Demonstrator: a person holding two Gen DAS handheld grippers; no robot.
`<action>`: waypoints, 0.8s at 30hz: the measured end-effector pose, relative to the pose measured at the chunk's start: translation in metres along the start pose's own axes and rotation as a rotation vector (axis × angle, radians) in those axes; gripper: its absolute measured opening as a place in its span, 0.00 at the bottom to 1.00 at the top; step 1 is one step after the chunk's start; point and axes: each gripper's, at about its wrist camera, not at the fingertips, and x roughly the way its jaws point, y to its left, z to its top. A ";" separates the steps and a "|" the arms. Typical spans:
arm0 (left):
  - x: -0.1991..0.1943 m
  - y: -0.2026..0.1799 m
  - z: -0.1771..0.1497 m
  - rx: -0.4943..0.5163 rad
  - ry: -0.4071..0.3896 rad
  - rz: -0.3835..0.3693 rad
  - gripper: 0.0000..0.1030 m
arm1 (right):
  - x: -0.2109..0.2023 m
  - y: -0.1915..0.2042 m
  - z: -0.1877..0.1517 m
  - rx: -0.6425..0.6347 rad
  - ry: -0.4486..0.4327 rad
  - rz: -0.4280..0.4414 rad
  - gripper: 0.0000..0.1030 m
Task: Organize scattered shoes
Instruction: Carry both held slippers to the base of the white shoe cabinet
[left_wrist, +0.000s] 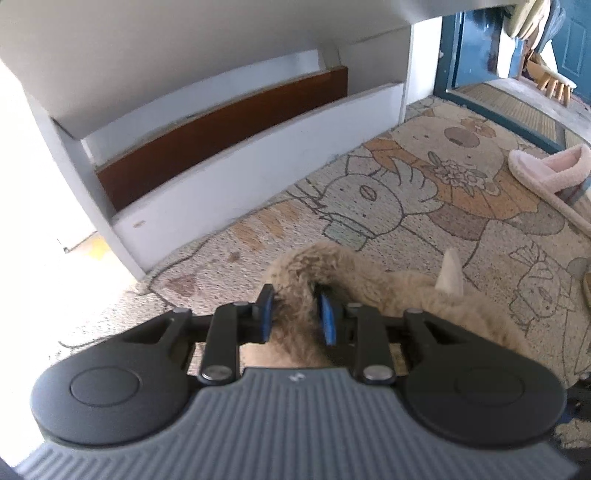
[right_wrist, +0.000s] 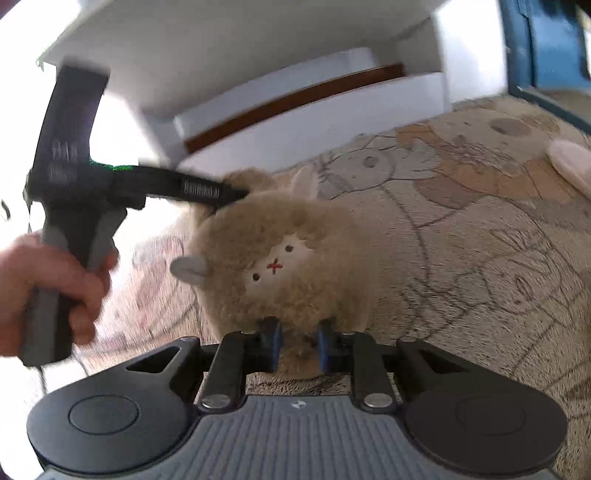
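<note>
- My left gripper (left_wrist: 295, 314) is clamped on the fuzzy heel cuff of a tan plush sheep slipper (left_wrist: 369, 291); the pile bunches between the blue pads, a pinch on the rim because that is the firmest edge on a soft body.
- My right gripper (right_wrist: 298, 345) is closed on the fleece at the toe end of the same slipper (right_wrist: 284, 258), just below its stitched face, so both ends are held and it will not sag, I judge.
- The slipper sits on the cartoon-print rug (left_wrist: 424, 206), directly ahead of both grippers.
- Beyond it stands the white shoe rack (left_wrist: 229, 155) with its brown shelf, probably the destination.
- Far off to the right lies a pink slipper (left_wrist: 546, 170), still loose.
- In the right view my left hand (right_wrist: 48, 288) grips its handle.
</note>
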 end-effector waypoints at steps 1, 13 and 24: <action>-0.002 0.003 -0.001 -0.003 -0.002 0.007 0.22 | 0.002 0.001 0.001 0.013 -0.006 0.012 0.19; 0.029 0.018 -0.002 -0.004 0.015 0.005 0.30 | 0.016 0.015 0.003 0.025 -0.023 -0.019 0.22; 0.011 0.065 -0.011 -0.135 0.010 0.075 0.13 | 0.016 0.045 0.004 0.002 -0.062 0.075 0.08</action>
